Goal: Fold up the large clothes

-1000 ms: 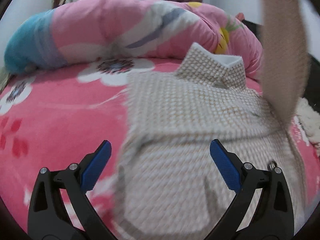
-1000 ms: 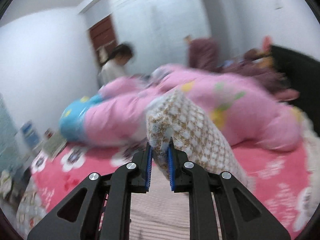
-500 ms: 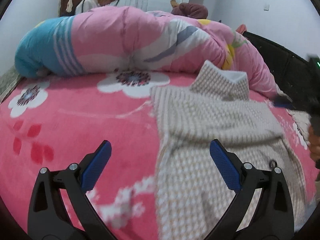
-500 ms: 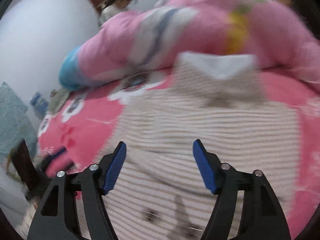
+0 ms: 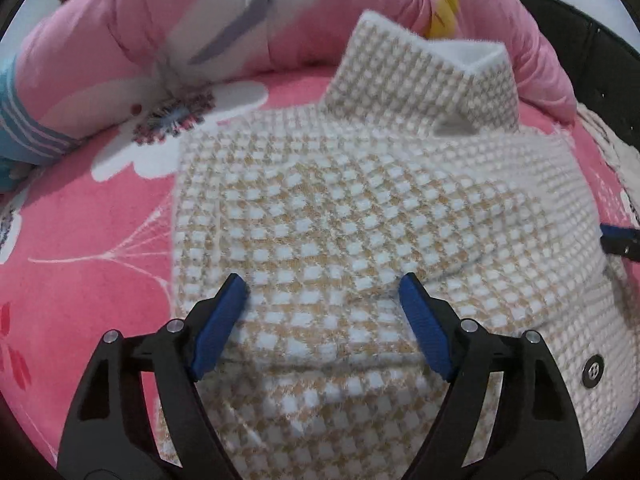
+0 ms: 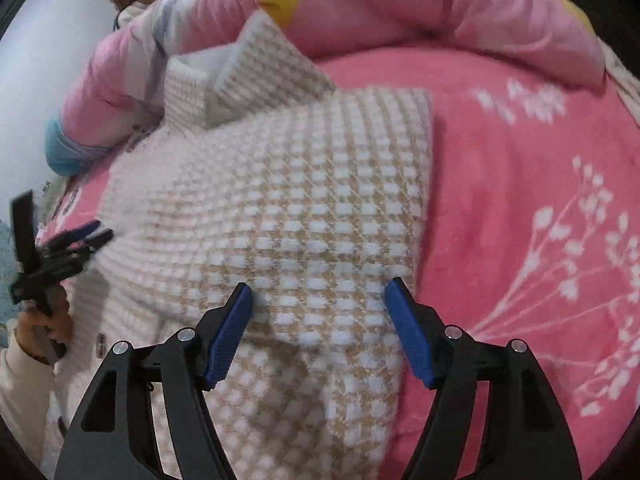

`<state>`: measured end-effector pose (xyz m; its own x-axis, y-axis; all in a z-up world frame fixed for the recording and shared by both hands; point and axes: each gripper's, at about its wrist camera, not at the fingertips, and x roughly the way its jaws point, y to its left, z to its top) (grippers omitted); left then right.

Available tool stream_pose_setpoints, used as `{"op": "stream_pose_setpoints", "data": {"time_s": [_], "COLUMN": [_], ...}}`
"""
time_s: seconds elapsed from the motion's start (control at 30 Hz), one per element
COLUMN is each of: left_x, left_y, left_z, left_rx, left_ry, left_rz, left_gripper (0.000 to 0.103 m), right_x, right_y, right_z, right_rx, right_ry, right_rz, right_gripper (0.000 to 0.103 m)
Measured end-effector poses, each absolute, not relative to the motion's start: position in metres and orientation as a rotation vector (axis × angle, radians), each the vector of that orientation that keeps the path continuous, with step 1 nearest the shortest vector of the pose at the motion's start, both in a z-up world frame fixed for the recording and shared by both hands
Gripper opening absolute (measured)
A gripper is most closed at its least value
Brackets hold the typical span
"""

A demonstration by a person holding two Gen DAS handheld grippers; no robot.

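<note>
While spread: unlabelled checked jacket (image 5: 360,220).

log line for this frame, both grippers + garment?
left gripper: open | right gripper: open | beige-and-white checked knit jacket: flat on pink floral blanket, sleeves folded in

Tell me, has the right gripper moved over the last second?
Yes. The right gripper, then shut on a raised sleeve, has let go and come down; it now hangs open low over the checked coat, whose collar looms nearer.
</note>
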<state>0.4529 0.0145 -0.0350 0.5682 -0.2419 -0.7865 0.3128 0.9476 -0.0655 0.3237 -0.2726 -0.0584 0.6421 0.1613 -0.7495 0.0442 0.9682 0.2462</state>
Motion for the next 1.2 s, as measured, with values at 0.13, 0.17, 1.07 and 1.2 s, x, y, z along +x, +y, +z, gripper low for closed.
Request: {"op": "stream_pose_setpoints", "data": {"time_s": [0.13, 0.17, 1.07, 1.2], "left_x": [0.427, 0.413, 0.119, 0.133], "left_y": [0.029, 0.037, 0.19, 0.187], "left_z": [-0.009, -0.001, -0.073, -0.071], "left_rx": [0.05, 0.058, -0.298, -0.296], "left_ry": [0.889, 0.875, 0.806, 0.805], "left_rz": [-0.334, -0.328, -0.267, -0.302], "left_gripper": [0.079, 0.083, 0.066, 0.06], "right_x": [0.279, 0.265, 0.02, 0.033], "right_y": [-0.273, -0.272, -0.224, -0.227], "right_z": [-0.04, -0.036, -0.119, -0.118], "right_rx": [0.283, 0.28, 0.55, 0.571], "right_ry": [0.877, 0.873, 0.882, 0.868], "right_rz": [0.044, 0.037, 0.117, 0.133], "right_gripper": [0.069, 0.075, 0.084, 0.07]}}
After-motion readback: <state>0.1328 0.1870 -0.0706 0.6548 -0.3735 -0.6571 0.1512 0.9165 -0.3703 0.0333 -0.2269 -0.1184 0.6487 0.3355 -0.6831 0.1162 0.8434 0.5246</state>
